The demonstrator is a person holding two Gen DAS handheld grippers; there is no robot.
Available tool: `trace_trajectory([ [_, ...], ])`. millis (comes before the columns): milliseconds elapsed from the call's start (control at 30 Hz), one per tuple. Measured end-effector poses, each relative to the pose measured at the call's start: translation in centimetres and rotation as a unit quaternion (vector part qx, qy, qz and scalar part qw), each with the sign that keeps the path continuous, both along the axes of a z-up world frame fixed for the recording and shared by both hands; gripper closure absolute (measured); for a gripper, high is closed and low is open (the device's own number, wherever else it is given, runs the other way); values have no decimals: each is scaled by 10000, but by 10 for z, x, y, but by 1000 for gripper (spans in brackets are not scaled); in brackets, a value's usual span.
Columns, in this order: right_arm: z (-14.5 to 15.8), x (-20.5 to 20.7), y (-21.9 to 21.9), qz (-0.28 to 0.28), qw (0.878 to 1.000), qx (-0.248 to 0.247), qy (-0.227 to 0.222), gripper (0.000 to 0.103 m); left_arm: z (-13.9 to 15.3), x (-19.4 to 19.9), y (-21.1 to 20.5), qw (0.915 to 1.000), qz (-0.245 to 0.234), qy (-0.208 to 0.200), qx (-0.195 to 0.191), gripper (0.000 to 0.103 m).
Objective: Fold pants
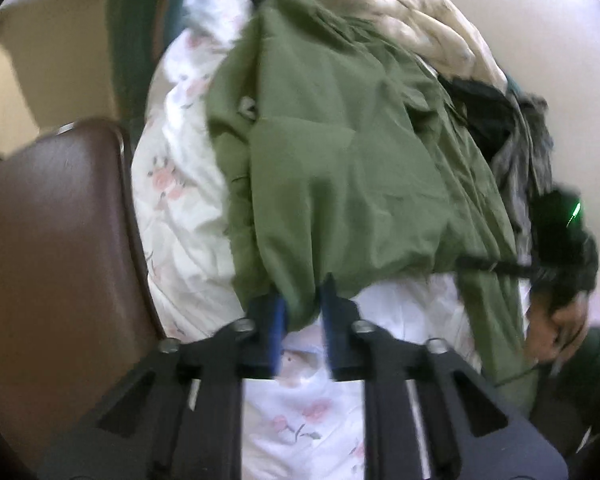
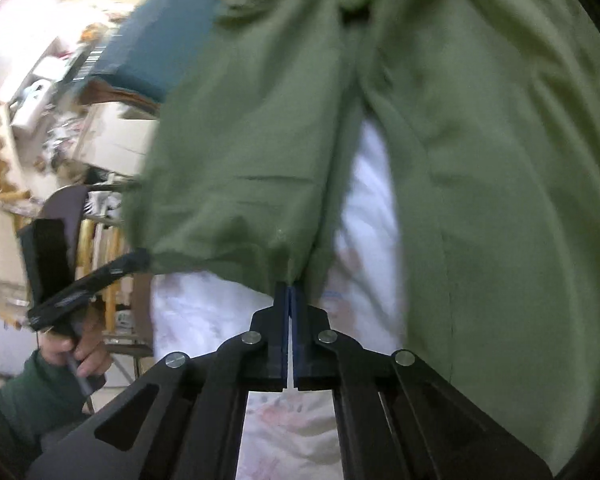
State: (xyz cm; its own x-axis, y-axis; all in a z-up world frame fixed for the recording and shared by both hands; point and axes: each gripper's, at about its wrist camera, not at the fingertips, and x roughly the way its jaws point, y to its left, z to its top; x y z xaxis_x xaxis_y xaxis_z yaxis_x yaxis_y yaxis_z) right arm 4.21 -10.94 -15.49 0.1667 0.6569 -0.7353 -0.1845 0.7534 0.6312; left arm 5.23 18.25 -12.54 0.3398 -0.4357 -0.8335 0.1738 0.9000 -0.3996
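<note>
— On the flowered bedsheet (image 1: 180, 216) we have the green pants (image 1: 340, 168) spread out, waist end away from us by the look of it, hems toward us. How are we holding them?

— Our left gripper (image 1: 303, 304) has a bunch of the near hem between its blue pads (image 1: 277, 320); the jaws are nearly together and, as far as the blur lets us tell, clamped on that bunched cloth. Our right gripper (image 2: 290, 300) is clenched on the bottom edge of the other leg, pads pressed flat with only a thin fold between them.

— How will they handle, do we think?

— We judge them light and soft: the cloth creases and sags, so it will drape from wherever we pinch it and carry no shape of its own. Nothing fragile. The weave looks matt rather than slick, but a thin pinch at the very edge could still slide out if we tug.

— So where do we take hold?

— At the hems, as now, one on each leg, where the stitched edge gives more thickness to bite. We should keep both grips level so the legs stay even.

— Anything near?

— Beside the bed stands a brown chair (image 1: 60, 240); a heap of other clothes (image 1: 512, 140) lies just beyond the pants.
</note>
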Motion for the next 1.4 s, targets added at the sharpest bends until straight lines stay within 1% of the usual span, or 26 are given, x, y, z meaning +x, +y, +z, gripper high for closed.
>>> trace_trajectory([
  [67, 19, -1, -5, 60, 9995, -108, -285, 103, 6, -1, -4, 9995, -260, -184, 45, 95],
  [133, 29, 2, -12, -17, 9990, -298, -342, 103, 11, -1, -2, 9988, -413, -245, -62, 95],
  [200, 24, 8, -18, 29, 9989, -431, -161, 103, 14, 0, 3, 9981, -526, -217, -219, 95],
  [267, 12, 9, -16, 105, 9977, -671, 86, 103, 10, 2, 14, 9983, -538, -207, -133, 96],
  [300, 2, 9, -18, 139, 9966, -757, 299, 103, 5, 5, 18, 9987, -495, -137, -60, 100],
  [400, -29, 11, -29, -30, 9879, -1294, 854, 103, -16, 11, 35, 9991, -157, 233, 327, 100],
  [467, -42, 10, -36, -44, 9842, -1249, 1257, 103, -21, 12, 45, 9983, 83, 381, 425, 100],
  [533, -34, 10, -38, 11, 9852, -1218, 1206, 93, -13, 10, 44, 9982, 163, 235, 522, 100],
  [567, -26, 10, -37, 57, 9861, -1238, 1104, 92, -3, 10, 38, 9985, 132, 74, 522, 99],
  [633, -4, 11, -35, 37, 9885, -1334, 716, 86, 19, 8, 21, 9988, 25, -306, 390, 97],
  [667, 5, 12, -36, -46, 9898, -1328, 518, 86, 31, 8, 10, 9980, -65, -545, 326, 96],
  [700, 14, 14, -37, -147, 9917, -1239, 306, 85, 40, 8, -2, 9969, -161, -734, 223, 87],
  [733, 21, 16, -37, -216, 9933, -1124, 164, 85, 48, 11, -19, 9953, -298, -914, 131, 70],
  [800, 23, 20, -36, -280, 9952, -930, 86, 85, 51, 24, -47, 9925, -384, -1066, 454, 56],
  [833, 20, 21, -35, -284, 9963, -811, 85, 85, 47, 33, -58, 9911, -393, -1073, 683, 56],
  [867, 16, 22, -34, -298, 9974, -649, 96, 85, 36, 46, -70, 9894, -331, -945, 1052, 56],
  [933, 5, 21, -24, -240, 9986, -463, 106, 85, 12, 67, -70, 9920, -116, -500, 1150, 56],
  [1000, -13, 18, -13, -107, 9989, -415, 182, 85, -16, 79, -57, 9889, 196, 122, 1469, 57],
  [1033, -21, 17, -10, -48, 9984, -514, 225, 86, -26, 81, -47, 9863, 369, 321, 1574, 69],
  [1067, -31, 16, -10, 8, 9967, -758, 305, 89, -32, 81, -35, 9867, 476, 459, 1483, 69],
  [1100, -39, 14, -11, 55, 9952, -894, 382, 91, -33, 79, -29, 9887, 455, 463, 1352, 69],
  [1267, -27, 17, -24, -71, 9941, -944, 521, 86, -16, 63, -23, 9865, 473, 231, 1550, 69],
  [1300, -21, 16, -28, -145, 9943, -937, 492, 84, -11, 61, -24, 9859, 537, 216, 1573, 64],
  [1333, -15, 16, -33, -235, 9946, -890, 474, 83, -7, 61, -26, 9849, 595, 194, 1611, 53],
  [1367, -10, 15, -35, -356, 9950, -816, 460, 81, -1, 59, -28, 9843, 654, 123, 1634, 48],
  [1400, -2, 12, -40, -495, 9949, -761, 448, 73, 5, 58, -31, 9843, 679, 51, 1628, 42],
])
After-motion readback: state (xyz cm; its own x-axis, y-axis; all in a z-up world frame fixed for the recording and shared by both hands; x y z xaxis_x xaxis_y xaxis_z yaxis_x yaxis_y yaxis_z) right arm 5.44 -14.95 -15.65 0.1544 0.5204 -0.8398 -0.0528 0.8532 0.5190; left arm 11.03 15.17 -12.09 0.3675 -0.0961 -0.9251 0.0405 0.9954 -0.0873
